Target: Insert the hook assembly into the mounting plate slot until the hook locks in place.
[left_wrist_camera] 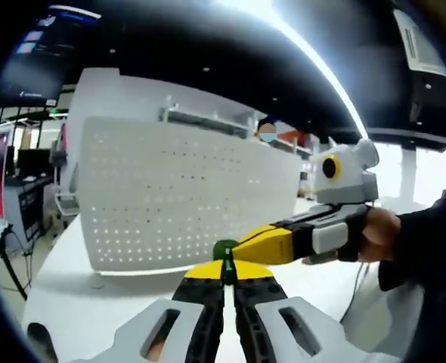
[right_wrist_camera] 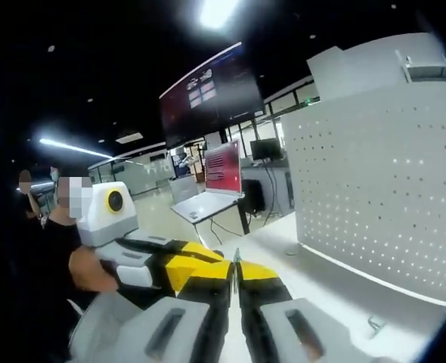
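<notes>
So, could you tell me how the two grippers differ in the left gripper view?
The left gripper points ahead, the right gripper comes in sideways. The left gripper is shut on a green piece; the right gripper's tip lies beside it. Both have yellow-and-black jaws.

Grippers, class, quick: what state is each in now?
Left gripper: shut on a small green piece.
Right gripper: shut; whether it holds anything cannot be told.

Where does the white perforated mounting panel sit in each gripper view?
Left gripper view: the white perforated mounting panel stands upright at centre-left, beyond the closed left gripper, on the white table.
Right gripper view: the panel fills the right side, with the right gripper at its lower left.
Shared landmark: the red screen.
</notes>
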Demonstrator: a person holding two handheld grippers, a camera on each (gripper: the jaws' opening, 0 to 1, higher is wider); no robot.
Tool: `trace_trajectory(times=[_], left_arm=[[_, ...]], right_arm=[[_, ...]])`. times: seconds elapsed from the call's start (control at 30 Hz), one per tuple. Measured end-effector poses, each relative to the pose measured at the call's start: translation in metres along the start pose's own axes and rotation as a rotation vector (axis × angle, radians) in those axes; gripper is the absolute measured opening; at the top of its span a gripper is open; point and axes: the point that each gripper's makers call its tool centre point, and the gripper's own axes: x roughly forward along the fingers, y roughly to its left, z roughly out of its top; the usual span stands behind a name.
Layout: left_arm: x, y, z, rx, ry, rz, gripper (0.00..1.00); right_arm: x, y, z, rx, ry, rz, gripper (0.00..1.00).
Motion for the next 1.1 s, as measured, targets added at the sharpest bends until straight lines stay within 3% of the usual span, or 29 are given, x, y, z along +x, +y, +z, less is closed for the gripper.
trace_trajectory(times=[0.27,0.47,0.63,0.83,1.1], left_arm=[[-0.002,0.0,-0.013,-0.016,0.025,0.01,0.02],[-0.005,0.003,-0.012,-0.009,0.026,0.016,0.02],[-0.005,0.003,-0.008,-0.003,0.015,0.012,0.02],[-0.009,0.005,-0.004,-0.001,0.004,0.011,0.02],[-0.014,0.01,-0.003,-0.013,-0.003,0.022,0.02]], right_arm=[[-0.011,-0.006,0.003,0.031,-0.045,-0.024,0.06],[-0.019,-0.015,-0.004,0.024,-0.047,-0.077,0.06],[-0.023,-0.027,-0.026,-0.074,-0.001,-0.148,0.07],[-0.029,-0.037,-0.061,-0.048,0.015,-0.211,0.07],[-0.031,-0.035,-0.085,-0.089,0.066,-0.256,0.07]])
